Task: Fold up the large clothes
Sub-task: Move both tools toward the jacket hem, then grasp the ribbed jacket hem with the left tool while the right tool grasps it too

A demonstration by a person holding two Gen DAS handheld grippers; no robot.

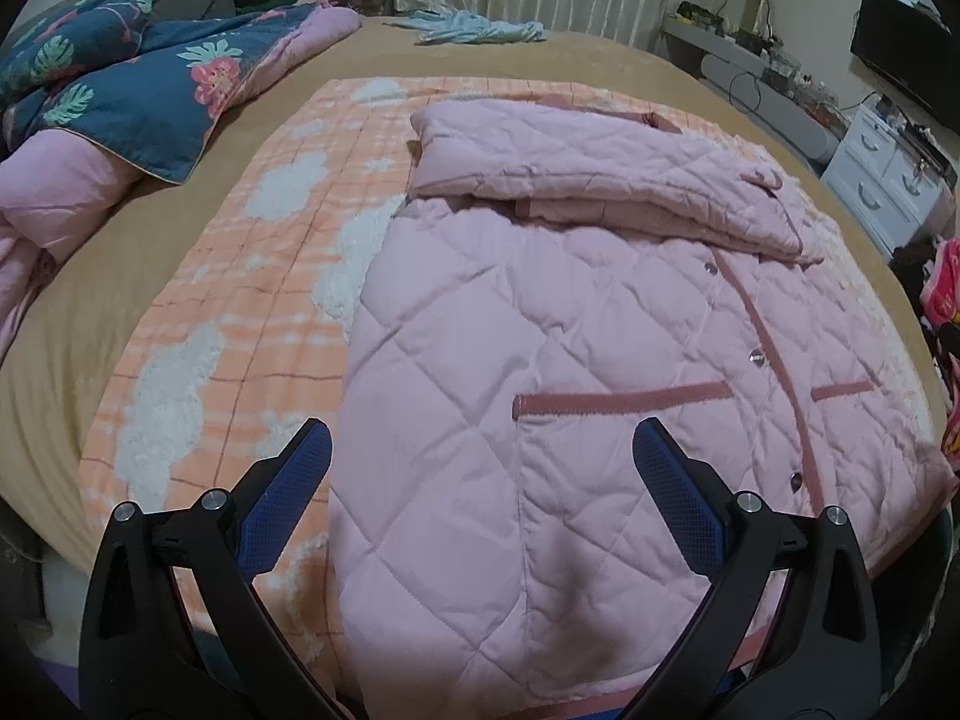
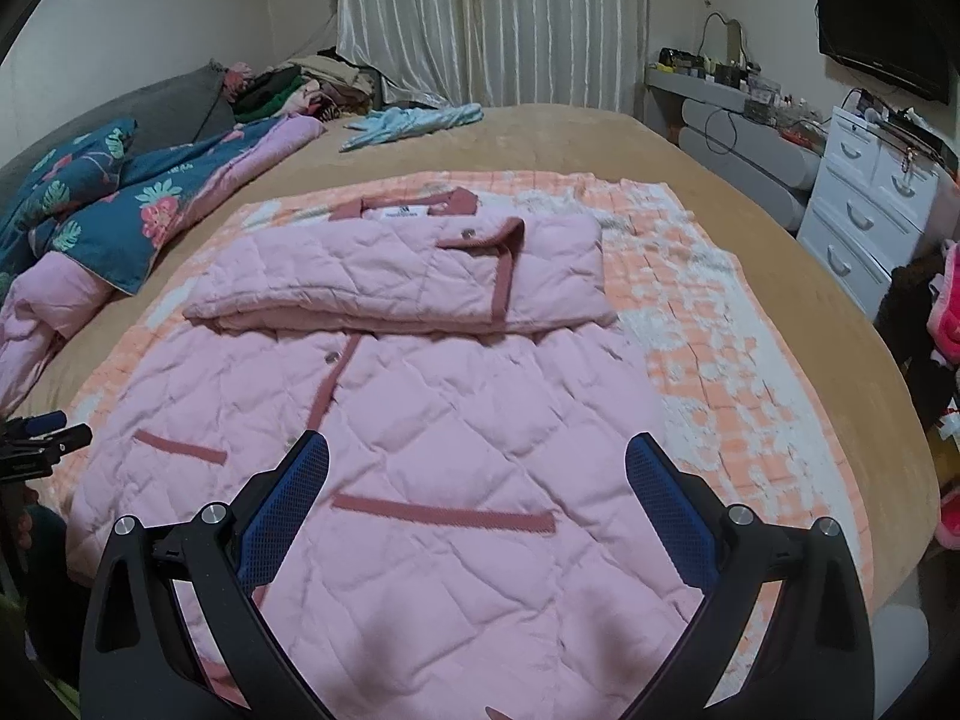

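Both grippers, left gripper [image 1: 480,450] and right gripper [image 2: 477,462], hang spread wide, empty, pink quilted jacket [image 2: 420,420] lying between their jaws.

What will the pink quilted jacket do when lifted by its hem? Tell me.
The pink quilted jacket will likely drape and sag, though its padded quilting may hold soft folds. The sleeves folded across its chest would probably slide off. Both grippers are open.

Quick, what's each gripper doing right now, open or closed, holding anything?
Left gripper: open, holding nothing, above the pink jacket.
Right gripper: open, holding nothing, above the same jacket.
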